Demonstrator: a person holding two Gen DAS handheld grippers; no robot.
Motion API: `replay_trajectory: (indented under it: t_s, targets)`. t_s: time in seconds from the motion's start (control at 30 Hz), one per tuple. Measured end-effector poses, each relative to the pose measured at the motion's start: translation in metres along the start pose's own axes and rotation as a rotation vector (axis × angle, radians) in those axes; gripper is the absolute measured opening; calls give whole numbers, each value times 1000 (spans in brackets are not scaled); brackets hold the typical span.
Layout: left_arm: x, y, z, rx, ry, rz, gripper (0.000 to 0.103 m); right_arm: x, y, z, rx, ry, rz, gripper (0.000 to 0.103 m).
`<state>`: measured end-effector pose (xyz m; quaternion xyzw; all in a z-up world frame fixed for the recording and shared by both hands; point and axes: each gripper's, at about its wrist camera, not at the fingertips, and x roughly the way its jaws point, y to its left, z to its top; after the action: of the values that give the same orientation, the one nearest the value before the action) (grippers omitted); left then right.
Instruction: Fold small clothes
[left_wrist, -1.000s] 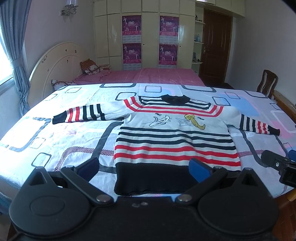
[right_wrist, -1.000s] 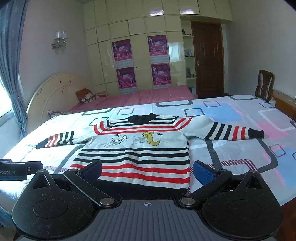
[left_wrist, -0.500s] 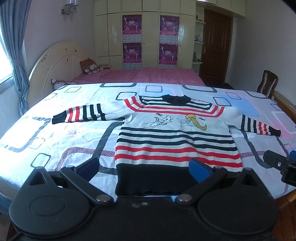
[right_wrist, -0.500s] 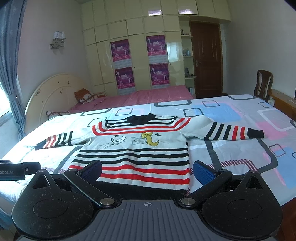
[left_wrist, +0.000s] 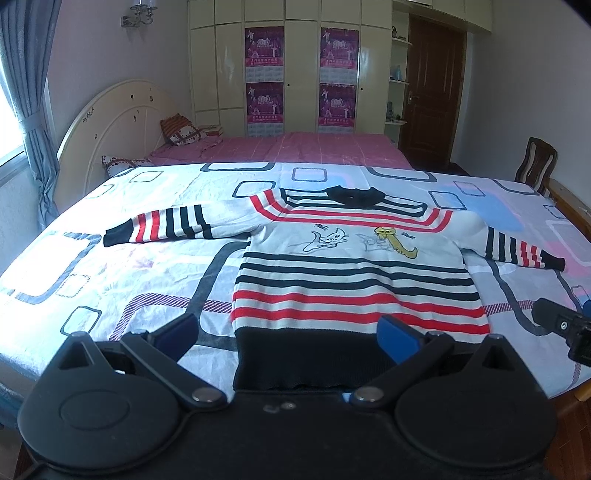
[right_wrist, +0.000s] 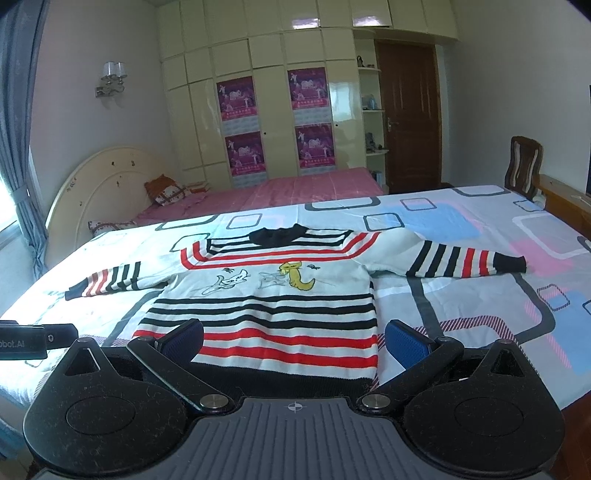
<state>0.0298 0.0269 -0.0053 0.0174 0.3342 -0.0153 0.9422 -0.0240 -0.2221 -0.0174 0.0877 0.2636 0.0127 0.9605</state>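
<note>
A small white sweater (left_wrist: 354, 273) with black and red stripes, a black collar and a black hem lies flat on the bed, both sleeves spread out; it also shows in the right wrist view (right_wrist: 273, 306). My left gripper (left_wrist: 288, 334) is open and empty, hovering just before the hem. My right gripper (right_wrist: 293, 341) is open and empty, above the hem's right part. The right gripper shows at the right edge of the left wrist view (left_wrist: 565, 328); the left gripper shows at the left edge of the right wrist view (right_wrist: 33, 338).
The bed sheet (left_wrist: 110, 266) is white with square patterns. A pink bed (left_wrist: 288, 149) and a cream headboard (left_wrist: 110, 125) lie behind. A wooden chair (right_wrist: 522, 166) and the bed's wooden edge (right_wrist: 565, 203) stand at the right. Wardrobes and a door line the back wall.
Both grippers have drifted slightly, the views shifting a little; the sweater has not moved and both grippers stay open.
</note>
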Motion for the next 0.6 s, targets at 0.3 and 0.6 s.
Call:
replay_trajectory:
  t_s: [0.3, 0.6]
  targets:
    - [18, 4, 4, 3, 12, -4, 103, 12, -1, 2, 9, 8, -17, 103]
    - [49, 8, 16, 17, 34, -28, 103, 36, -3, 6, 32, 12, -62, 103]
